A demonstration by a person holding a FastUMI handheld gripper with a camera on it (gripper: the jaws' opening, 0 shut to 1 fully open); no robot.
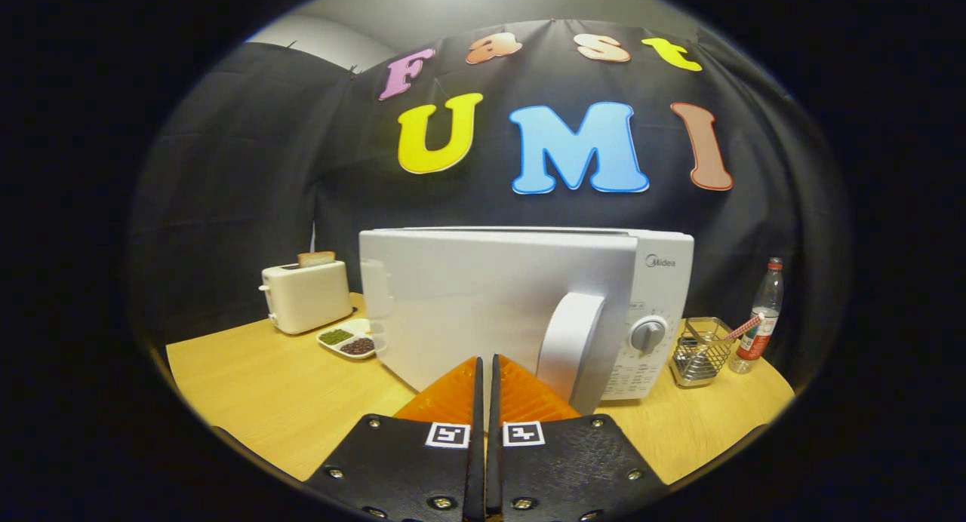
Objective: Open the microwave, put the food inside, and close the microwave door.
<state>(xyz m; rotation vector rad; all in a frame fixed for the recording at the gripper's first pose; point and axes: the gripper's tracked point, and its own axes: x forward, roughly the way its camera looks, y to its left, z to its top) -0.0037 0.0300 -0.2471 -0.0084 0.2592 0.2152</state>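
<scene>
The white microwave (664, 265) stands on the wooden table (256, 401) just ahead of me. Its door (483, 303) is a little ajar: the handle side juts out in front of the control panel, and the inside is hidden. My gripper (487, 361) is shut with nothing between its fingers. The tips are at the lower front of the door, just left of the curved handle (567, 341); I cannot tell whether they touch it. A small divided dish (347, 339) with green and dark food lies on the table at the microwave's left corner.
A white toaster (306, 296) with a slice of bread (316, 259) stands at the back left. Right of the microwave are a wire basket (698, 356) holding a striped straw and a clear bottle (761, 318) with a red cap. The black cloth wall hangs close behind.
</scene>
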